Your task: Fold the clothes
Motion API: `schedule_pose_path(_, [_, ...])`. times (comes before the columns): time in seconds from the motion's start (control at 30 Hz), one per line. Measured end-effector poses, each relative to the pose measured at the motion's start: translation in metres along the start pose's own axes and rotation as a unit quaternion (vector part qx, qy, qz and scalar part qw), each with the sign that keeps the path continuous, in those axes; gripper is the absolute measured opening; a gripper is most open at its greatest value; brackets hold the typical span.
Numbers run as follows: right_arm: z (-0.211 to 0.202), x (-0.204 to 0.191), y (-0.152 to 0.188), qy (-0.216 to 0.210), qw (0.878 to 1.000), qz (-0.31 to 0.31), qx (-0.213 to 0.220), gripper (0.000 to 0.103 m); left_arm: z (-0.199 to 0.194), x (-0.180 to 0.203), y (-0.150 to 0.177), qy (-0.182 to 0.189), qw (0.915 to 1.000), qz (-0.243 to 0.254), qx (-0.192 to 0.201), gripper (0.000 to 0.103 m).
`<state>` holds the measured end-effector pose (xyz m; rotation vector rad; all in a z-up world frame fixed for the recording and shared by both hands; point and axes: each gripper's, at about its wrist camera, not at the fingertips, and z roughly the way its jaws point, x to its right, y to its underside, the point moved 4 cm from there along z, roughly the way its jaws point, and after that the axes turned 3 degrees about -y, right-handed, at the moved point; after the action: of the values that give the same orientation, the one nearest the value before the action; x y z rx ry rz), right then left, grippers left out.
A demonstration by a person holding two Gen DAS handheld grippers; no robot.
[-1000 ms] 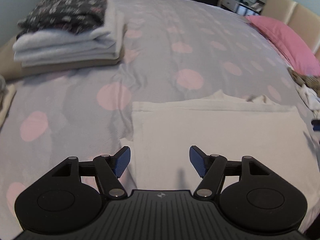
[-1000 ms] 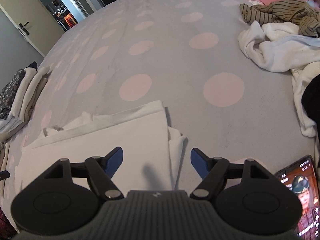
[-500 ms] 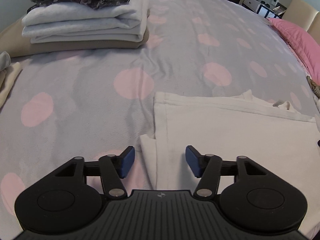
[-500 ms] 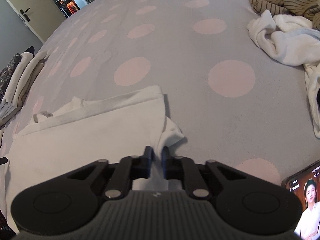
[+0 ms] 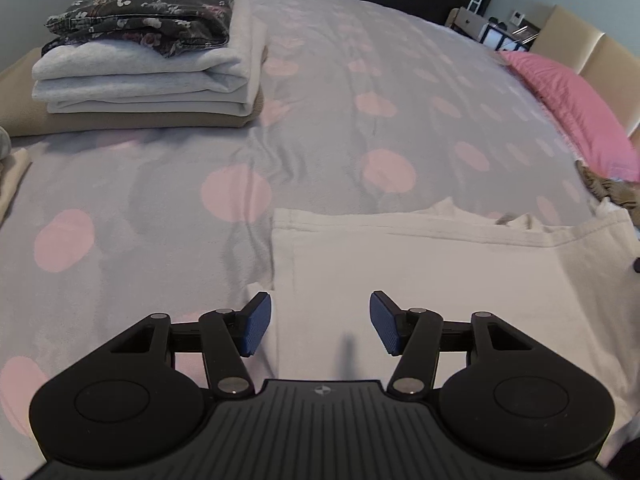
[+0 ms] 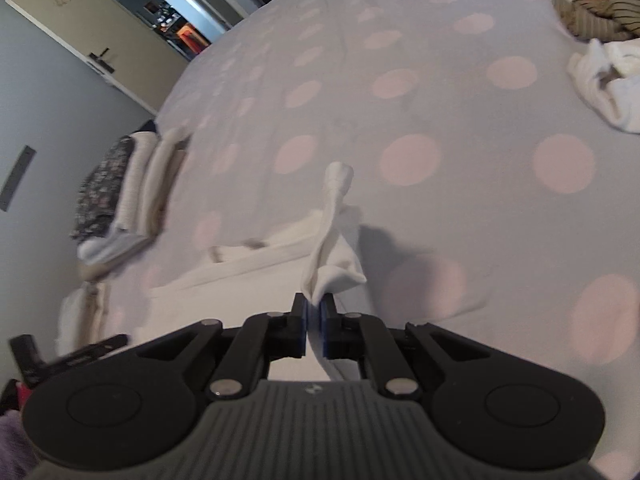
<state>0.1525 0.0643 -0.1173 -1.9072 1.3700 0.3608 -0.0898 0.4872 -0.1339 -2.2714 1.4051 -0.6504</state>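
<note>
- Left claw (image 5: 318,326) released, blue pads (image 5: 256,330) spread wide, hovering over the near left corner of the white garment (image 5: 460,280) lying flat on the bed (image 5: 320,128).
- Right claw (image 6: 314,330) clenched on a corner of the white garment (image 6: 334,256), cloth pinched between the pads and lifted into a twisted peak toward 12 o'clock.
- Only in the left view: garment spread as a flat rectangle with a hemmed far edge, pink pillow (image 5: 572,116) at 2 o'clock, beige headboard (image 5: 596,56) beyond it.
- Only in the right view: raised corner with its shadow on the dotted cover, crumpled white clothes (image 6: 604,84) and a striped garment (image 6: 600,12) at 2 o'clock, an open doorway (image 6: 176,16) at 11 o'clock.
- In both: folded stack (image 5: 148,52) with a dark floral piece on top, at 10 o'clock in the left view, blurred and tilted at 9 o'clock (image 6: 128,200) in the right.
- Right edge of the garment cut off in the left view; only a dark sliver at 3 o'clock, too small to identify.
- Dark object at 8 o'clock in the right view blurred, not identifiable.
- Amount of cloth inside the right claw hidden behind the pads.
</note>
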Motion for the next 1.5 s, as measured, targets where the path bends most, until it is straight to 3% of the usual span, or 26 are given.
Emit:
schedule_pose_path(0.3, [0.054,-0.126,0.015,-0.063,0.997,-0.032,-0.04,0.004,-0.016,0.003,0.0,0.031,0.9994,0.005,0.016,0.034])
schedule_pose_path(0.57, [0.149,-0.211,0.036,-0.109,0.989,-0.04,-0.088,0.003,-0.019,-0.01,0.002,0.021,0.9997,-0.001,0.015,0.034])
schedule_pose_path(0.7, [0.197,-0.237,0.049,-0.097,0.987,-0.059,-0.111,0.003,-0.02,-0.018,0.004,0.016,0.9998,-0.007,0.01,0.034])
schedule_pose_path(0.83, [0.227,-0.237,0.058,-0.049,0.987,-0.091,-0.122,0.003,-0.022,-0.022,0.005,0.022,0.9996,-0.015,0.005,0.034])
schedule_pose_path(0.97, [0.23,-0.226,0.059,-0.031,0.987,-0.1,-0.12,0.009,-0.024,-0.021,0.005,0.035,0.9992,-0.017,0.003,0.034])
schedule_pose_path(1.0, [0.228,-0.224,0.058,-0.031,0.987,-0.1,-0.118,0.016,-0.024,-0.019,0.007,0.041,0.999,-0.016,-0.002,0.034])
schedule_pose_path(1.03, [0.225,-0.223,0.058,-0.03,0.988,-0.103,-0.115,0.03,-0.024,-0.016,0.008,0.048,0.9987,-0.015,-0.007,0.034])
schedule_pose_path(1.1, [0.217,-0.223,0.058,-0.029,0.987,-0.115,-0.109,0.036,-0.024,-0.012,0.011,0.06,0.998,-0.013,-0.017,0.034])
schedule_pose_path(1.27, [0.18,-0.212,0.067,-0.02,0.983,-0.154,-0.097,0.037,-0.026,0.006,0.027,0.098,0.9938,-0.006,-0.053,0.037])
schedule_pose_path(1.5, [0.121,-0.17,0.112,-0.002,0.976,-0.199,-0.085,0.043,-0.031,0.04,0.065,0.134,0.9843,0.021,-0.113,0.044])
